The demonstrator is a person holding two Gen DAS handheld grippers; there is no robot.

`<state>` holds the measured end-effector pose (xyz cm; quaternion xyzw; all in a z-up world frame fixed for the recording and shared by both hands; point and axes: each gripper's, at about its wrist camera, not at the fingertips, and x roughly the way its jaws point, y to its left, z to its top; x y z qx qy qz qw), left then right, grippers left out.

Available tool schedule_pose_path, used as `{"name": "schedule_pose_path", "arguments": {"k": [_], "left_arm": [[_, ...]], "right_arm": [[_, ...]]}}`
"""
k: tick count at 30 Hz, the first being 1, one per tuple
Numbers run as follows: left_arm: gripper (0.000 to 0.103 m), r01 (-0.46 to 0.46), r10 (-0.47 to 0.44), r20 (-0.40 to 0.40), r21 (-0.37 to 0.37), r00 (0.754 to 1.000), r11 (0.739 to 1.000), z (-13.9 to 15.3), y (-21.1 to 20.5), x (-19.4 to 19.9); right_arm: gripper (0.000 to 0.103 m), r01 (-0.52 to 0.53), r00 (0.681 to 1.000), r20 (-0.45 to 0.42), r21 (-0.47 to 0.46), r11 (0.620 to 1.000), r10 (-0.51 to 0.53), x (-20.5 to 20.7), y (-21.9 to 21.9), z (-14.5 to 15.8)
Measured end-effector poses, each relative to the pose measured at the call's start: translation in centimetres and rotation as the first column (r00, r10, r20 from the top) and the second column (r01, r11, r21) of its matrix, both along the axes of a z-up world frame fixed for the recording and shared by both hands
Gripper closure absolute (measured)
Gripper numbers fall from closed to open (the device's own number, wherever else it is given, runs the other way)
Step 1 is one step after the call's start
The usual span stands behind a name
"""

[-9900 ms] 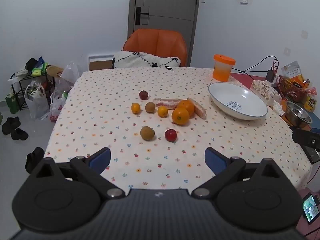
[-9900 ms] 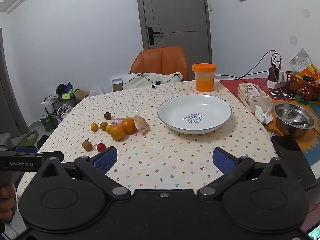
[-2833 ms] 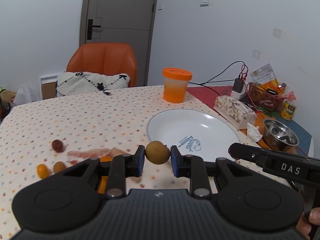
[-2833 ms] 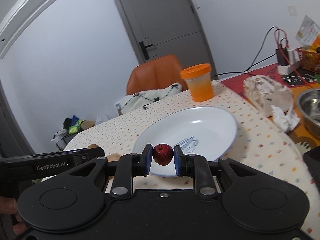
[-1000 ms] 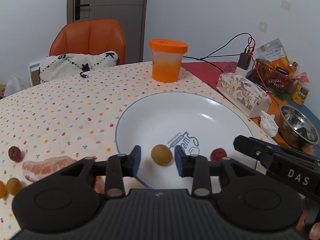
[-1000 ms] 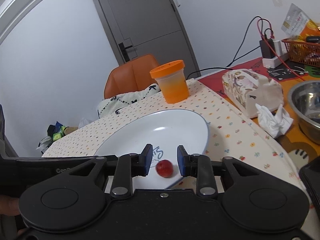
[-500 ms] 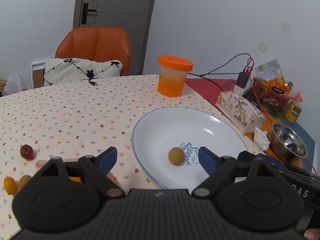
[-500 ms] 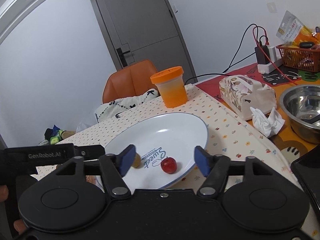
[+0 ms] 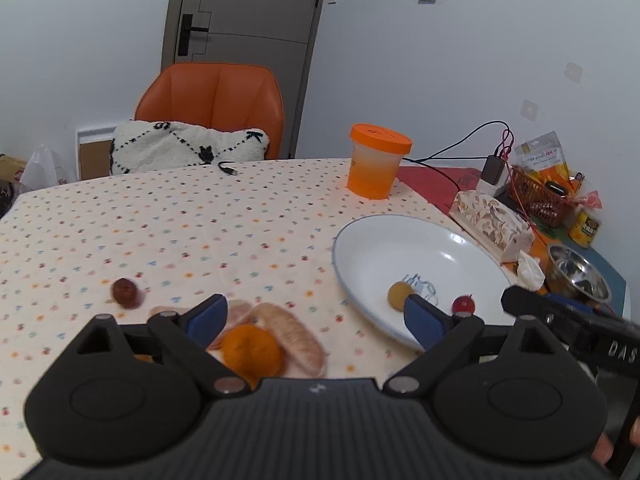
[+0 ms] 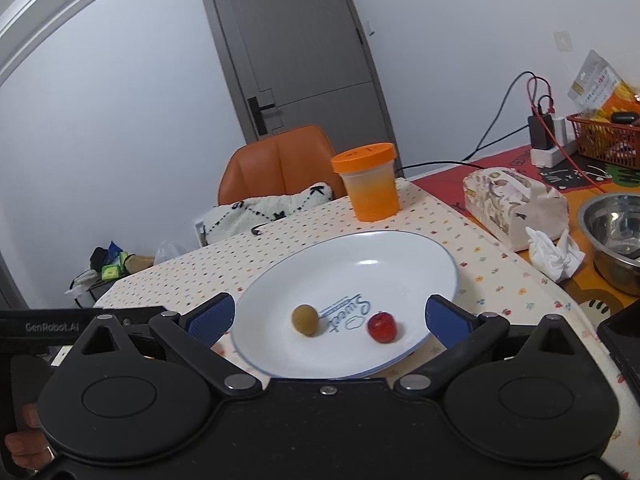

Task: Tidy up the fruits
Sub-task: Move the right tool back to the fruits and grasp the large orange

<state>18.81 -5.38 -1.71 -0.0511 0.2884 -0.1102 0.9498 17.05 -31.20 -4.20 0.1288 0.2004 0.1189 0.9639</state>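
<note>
A white plate [image 9: 400, 225] holds a round brown fruit [image 9: 400, 291] and a small red fruit [image 9: 463, 304]. My left gripper [image 9: 316, 318] is open and empty, hovering left of the plate above an orange [image 9: 251, 350] and a pink pomelo segment [image 9: 296, 332]. A dark red fruit [image 9: 125, 291] lies further left on the dotted cloth. In the right wrist view, the plate [image 10: 400, 236] lies just ahead of my open, empty right gripper [image 10: 330, 318]. The brown fruit [image 10: 305, 319] and the red fruit [image 10: 382, 327] rest apart between its fingers, untouched.
An orange-lidded jar [image 9: 376, 166] stands behind the plate. A tissue box [image 9: 492, 224], a steel bowl [image 9: 580, 276] and a red basket [image 9: 540, 200] crowd the right side. An orange chair [image 9: 212, 108] with a cushion sits at the far edge. A dark phone [image 10: 624, 344] lies at the right.
Both grippers let go of their fruits into the plate a second ago. Since then the left gripper has swung left toward the orange and pomelo, and the right has backed off slightly.
</note>
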Motion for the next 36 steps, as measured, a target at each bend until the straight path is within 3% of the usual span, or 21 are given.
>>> {"name": "schedule_pose_path", "arguments": {"k": [15,22,27,36], "left_arm": [[0.009,-0.134,0.133,-0.020,-0.036,0.991,0.990,-1.5,6.7,-4.5],[0.013,-0.178,0.176,-0.031,-0.059,0.984,0.982,-2.2,8.5,-5.7],[0.028,-0.196,0.193,-0.041,-0.073,0.980,0.978,-2.8,9.5,-5.9],[0.047,-0.184,0.177,-0.076,-0.093,0.981,0.978,-4.3,10.5,-4.6]], "right_arm": [[0.000,-0.139,0.990,0.012,-0.013,0.990,0.140,-1.8,4.5,0.4],[0.000,-0.192,0.981,-0.004,-0.024,0.981,0.192,-2.2,6.5,0.1],[0.002,-0.229,0.974,-0.021,-0.054,0.972,0.228,-2.4,8.3,-0.2],[0.019,-0.269,0.961,-0.094,-0.090,0.959,0.261,-1.9,11.7,-1.1]]}}
